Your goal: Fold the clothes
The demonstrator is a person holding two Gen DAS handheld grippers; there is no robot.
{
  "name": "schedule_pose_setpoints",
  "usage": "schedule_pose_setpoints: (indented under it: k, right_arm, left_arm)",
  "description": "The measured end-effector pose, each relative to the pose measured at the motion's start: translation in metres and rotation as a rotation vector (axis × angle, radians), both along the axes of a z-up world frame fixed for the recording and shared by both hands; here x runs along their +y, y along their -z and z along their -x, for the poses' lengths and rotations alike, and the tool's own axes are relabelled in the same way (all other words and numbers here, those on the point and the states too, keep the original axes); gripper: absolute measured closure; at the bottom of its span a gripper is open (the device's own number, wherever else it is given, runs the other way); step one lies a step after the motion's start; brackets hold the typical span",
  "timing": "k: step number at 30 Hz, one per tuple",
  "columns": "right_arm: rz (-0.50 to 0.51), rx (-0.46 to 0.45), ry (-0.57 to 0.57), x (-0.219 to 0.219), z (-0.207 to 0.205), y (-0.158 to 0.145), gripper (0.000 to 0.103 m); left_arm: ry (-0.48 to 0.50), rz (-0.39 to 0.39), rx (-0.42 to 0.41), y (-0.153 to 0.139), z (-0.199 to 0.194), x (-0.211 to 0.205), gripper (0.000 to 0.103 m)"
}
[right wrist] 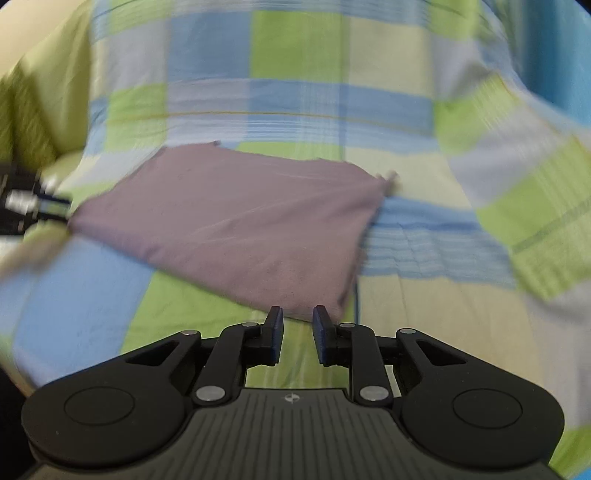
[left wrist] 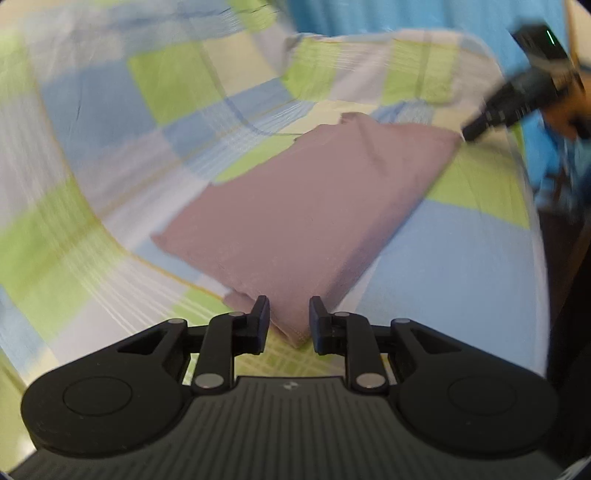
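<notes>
A folded mauve cloth (left wrist: 306,206) lies flat on a checked bedsheet (left wrist: 110,110). My left gripper (left wrist: 289,317) is open, and the cloth's near corner lies in the gap between its fingers. In the same view my right gripper (left wrist: 471,133) shows blurred at the cloth's far right corner. The right wrist view shows the mauve cloth (right wrist: 236,221) as a wide rectangle. There my right gripper (right wrist: 297,317) is open with a narrow gap, just short of the cloth's near edge, with nothing between its fingers. My left gripper (right wrist: 55,208) is a blur at the cloth's left corner.
The checked bedsheet (right wrist: 295,55) in blue, green and cream covers the whole surface and rises in soft folds behind the cloth. A bright blue surface (left wrist: 369,14) stands at the back. A hand (left wrist: 565,118) holds the right gripper's body. The bed drops off to darkness at the right (left wrist: 569,258).
</notes>
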State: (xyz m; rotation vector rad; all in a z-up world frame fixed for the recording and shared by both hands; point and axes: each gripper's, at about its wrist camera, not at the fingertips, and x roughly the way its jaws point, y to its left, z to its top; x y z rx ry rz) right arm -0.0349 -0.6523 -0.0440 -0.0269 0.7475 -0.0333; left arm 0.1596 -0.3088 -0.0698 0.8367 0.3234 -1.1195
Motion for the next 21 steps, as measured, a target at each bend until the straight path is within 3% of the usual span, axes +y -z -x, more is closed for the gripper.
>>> schedule_pose_setpoints:
  k: [2,5,10,14,18,21]
  right_arm:
    - [0.149,0.009,-0.141,0.035,-0.007,-0.001,0.076]
    - [0.376,0.024,-0.301,0.075,-0.015,0.008,0.072]
    - [0.727,0.029,-0.422,0.096,-0.010,0.034,0.071]
    - [0.894,0.038,-0.430,0.085,-0.010,0.050,0.070]
    - [0.998,0.049,-0.447,0.077,-0.023,0.059,0.071]
    - [1.000,0.077,-0.437,0.073,-0.034,0.059,0.095]
  left_arm:
    - [0.104,-0.078,-0.139,0.010,0.022,-0.009,0.067]
    - [0.210,-0.194,-0.354,0.037,0.044,-0.022,0.067]
    - [0.252,-0.280,-0.575,0.057,0.042,-0.031,0.068]
    - [0.250,-0.283,-0.624,0.063,0.033,-0.035,0.069]
    - [0.219,-0.285,-0.616,0.066,0.025,-0.040,0.081]
    - [0.213,-0.294,-0.598,0.066,0.024,-0.042,0.092]
